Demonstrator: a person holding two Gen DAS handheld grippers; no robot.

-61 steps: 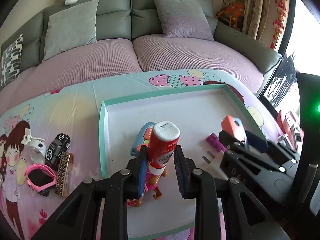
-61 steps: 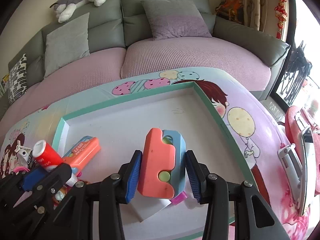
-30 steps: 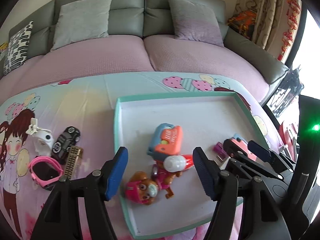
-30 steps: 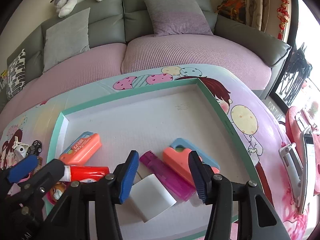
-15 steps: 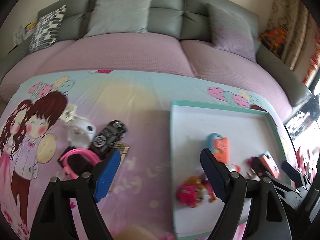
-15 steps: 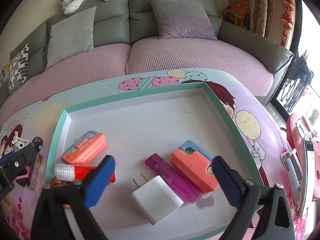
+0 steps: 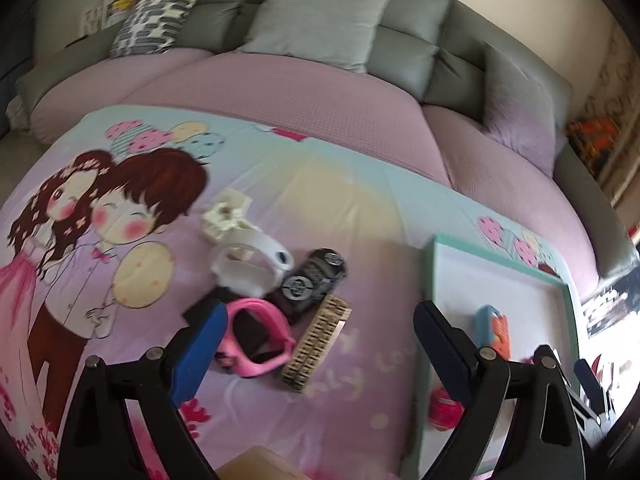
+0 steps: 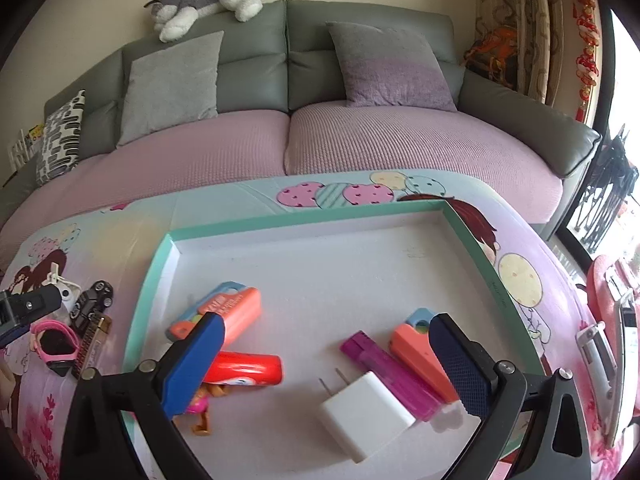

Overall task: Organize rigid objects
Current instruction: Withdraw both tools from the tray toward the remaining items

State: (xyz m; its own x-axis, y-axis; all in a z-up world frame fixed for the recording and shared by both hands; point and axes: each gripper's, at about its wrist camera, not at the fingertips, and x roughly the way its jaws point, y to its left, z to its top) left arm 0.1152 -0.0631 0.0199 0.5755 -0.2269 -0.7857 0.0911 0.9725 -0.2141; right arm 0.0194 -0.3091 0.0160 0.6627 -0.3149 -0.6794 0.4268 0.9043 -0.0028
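Observation:
My left gripper (image 7: 318, 320) hovers over the cartoon cloth left of the tray, its jaws opening and pressing on nothing. Below it lie a pink watch (image 7: 256, 336), a brown ridged bar (image 7: 318, 344), a black toy car (image 7: 312, 280) and a white band (image 7: 248, 264). My right gripper (image 8: 326, 322) stands open over the teal-rimmed tray (image 8: 304, 216). In the tray lie a red tube (image 8: 244, 368), an orange case (image 8: 224, 312), a purple lighter (image 8: 384, 364), a white charger (image 8: 368, 412), an orange-and-blue case (image 8: 416, 344) and a toy figure (image 8: 200, 408).
A grey sofa (image 8: 360, 60) with a purple seat cover and cushions runs along the far side, with a plush dog (image 8: 204, 0) on top. A red stool (image 8: 600, 308) holding a silver device stands off the right edge. A cream clip (image 7: 226, 216) lies beyond the white band.
The left gripper swung left from the tray to the loose pile on the cloth, and its jaws widened. The right gripper spread wide and drew back; the orange-and-blue case stays in the tray.

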